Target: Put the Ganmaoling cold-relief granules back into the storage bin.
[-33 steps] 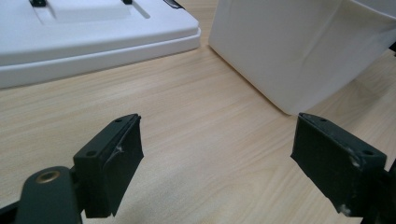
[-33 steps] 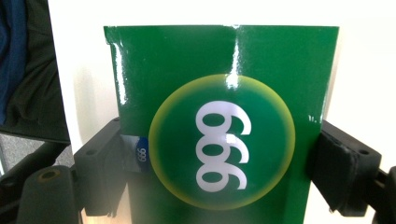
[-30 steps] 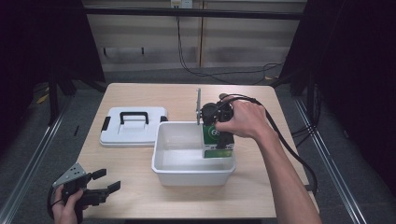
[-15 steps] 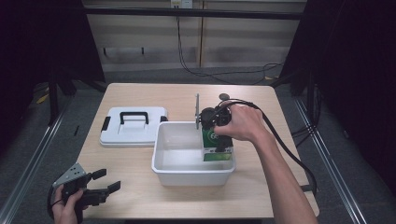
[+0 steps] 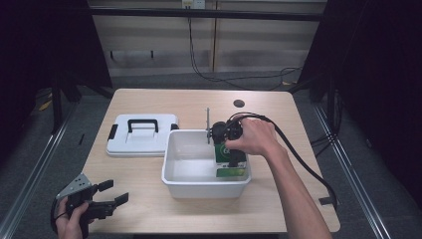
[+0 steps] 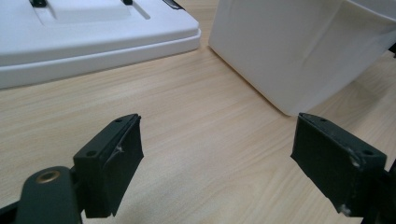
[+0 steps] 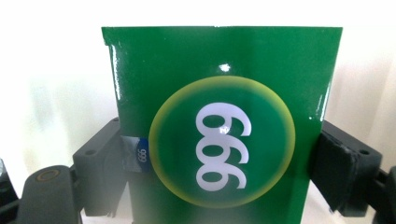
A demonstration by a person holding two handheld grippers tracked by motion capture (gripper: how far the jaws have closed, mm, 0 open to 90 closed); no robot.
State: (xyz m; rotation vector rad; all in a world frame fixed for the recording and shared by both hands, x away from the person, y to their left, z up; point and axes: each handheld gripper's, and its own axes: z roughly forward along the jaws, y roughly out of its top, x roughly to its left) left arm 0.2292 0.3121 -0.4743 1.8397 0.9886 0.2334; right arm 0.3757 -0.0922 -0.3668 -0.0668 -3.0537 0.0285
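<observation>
while your right gripper (image 5: pixel 230 155) hangs jaws-down inside white bin (image 5: pixel 185 185), green box (image 7: pixel 219 126) marked "999" sits clamped between its jaws, long axis running along them, lower end near bin floor. your right hand (image 5: pixel 251 137) is the one on the job; next move looks like lowering and release, my guess. left gripper (image 6: pixel 219 163) well apart at near table edge, jaws spread wide, empty, aimed at bin's outer wall and white lid (image 5: pixel 139 134).

right gripper (image 5: pixel 230 158) holding green box (image 5: pixel 230 167), white tub (image 5: pixel 171 172)
</observation>
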